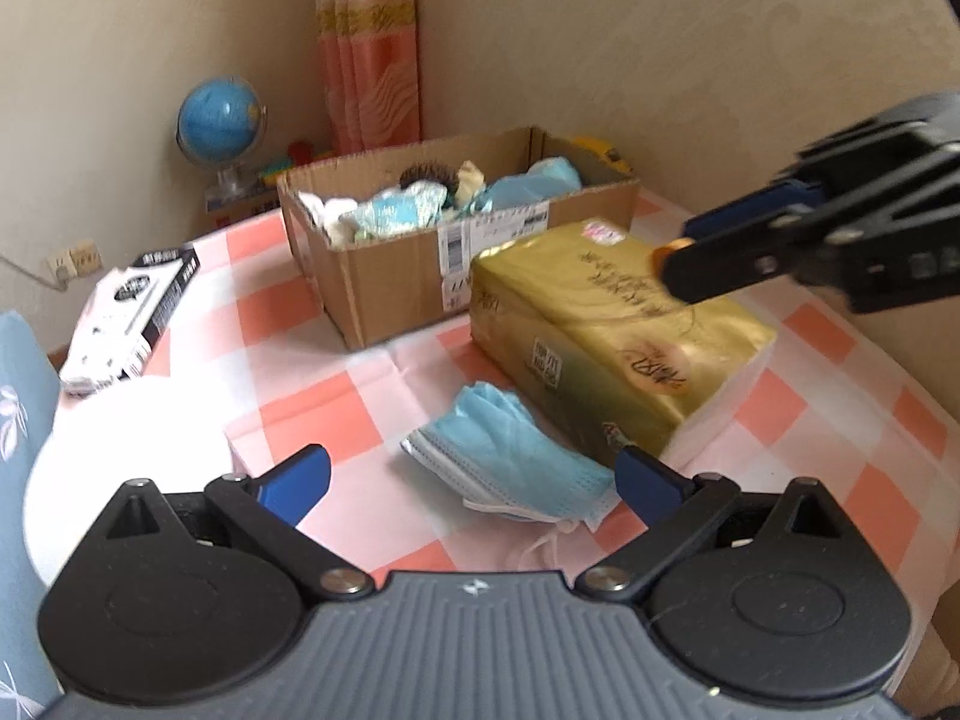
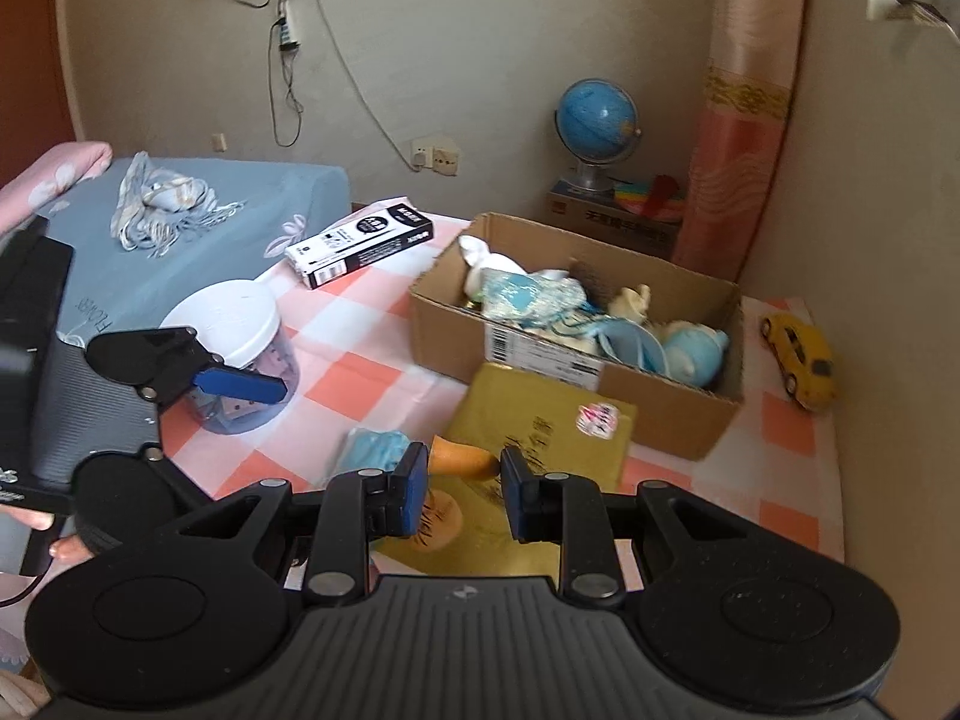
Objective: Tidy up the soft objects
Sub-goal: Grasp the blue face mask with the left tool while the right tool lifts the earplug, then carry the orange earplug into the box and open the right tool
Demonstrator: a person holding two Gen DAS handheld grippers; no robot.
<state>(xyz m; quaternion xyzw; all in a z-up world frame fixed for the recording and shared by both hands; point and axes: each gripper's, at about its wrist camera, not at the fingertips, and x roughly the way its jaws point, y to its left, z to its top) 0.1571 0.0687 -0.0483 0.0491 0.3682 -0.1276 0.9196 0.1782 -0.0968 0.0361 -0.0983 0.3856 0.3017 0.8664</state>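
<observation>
blue face mask [image 1: 510, 456] | crumpled, flat on tablecloth | touching gold tissue pack [image 1: 612, 330]

Soft, even daylight; faint shadows. Fisheye bends and darkens the edges. Motion blur smears the gold tissue pack [image 1: 612, 330].

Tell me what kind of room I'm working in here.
Most likely a bedroom at home: a bed with a blue floral sheet stands beside the checked-cloth table, with a curtain and a globe in the corner.
</observation>
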